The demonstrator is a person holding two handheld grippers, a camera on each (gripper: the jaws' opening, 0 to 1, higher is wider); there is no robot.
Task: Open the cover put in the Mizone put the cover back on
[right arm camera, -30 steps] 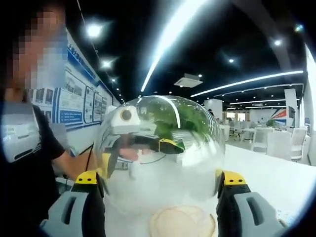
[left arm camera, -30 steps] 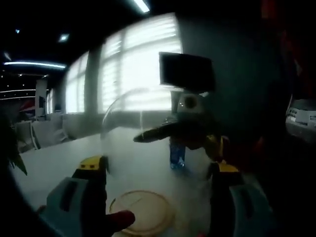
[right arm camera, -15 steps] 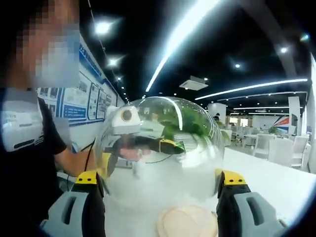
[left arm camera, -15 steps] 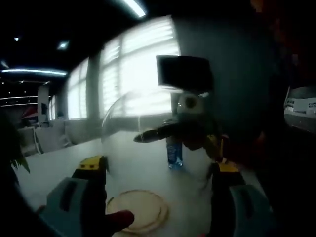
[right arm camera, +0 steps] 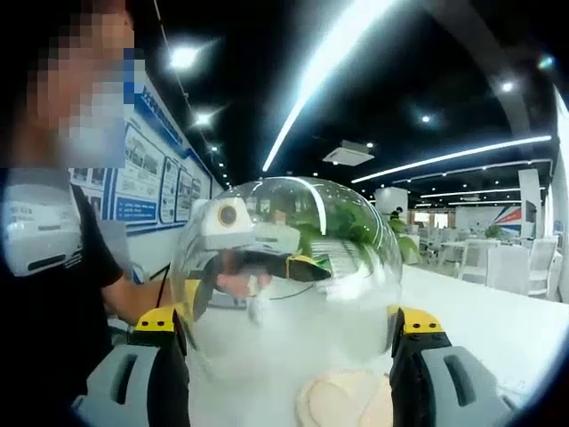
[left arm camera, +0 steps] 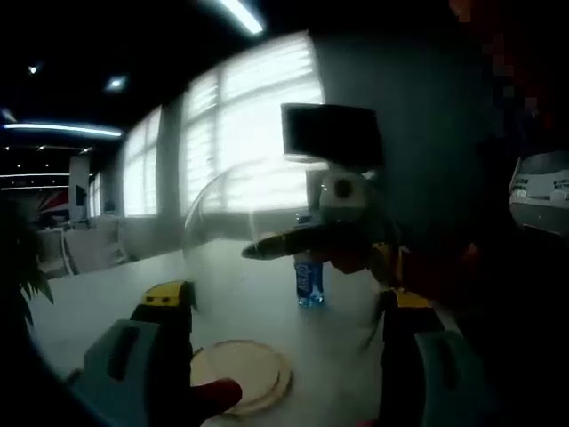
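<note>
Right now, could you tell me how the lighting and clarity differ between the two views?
Left gripper view: backlit by bright windows, so the bottle and wooden base look dim. Right gripper view: brighter, but ceiling-light glare streaks the clear dome.

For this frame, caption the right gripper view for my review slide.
Both grippers hold the clear dome cover raised above the wooden base.
</note>
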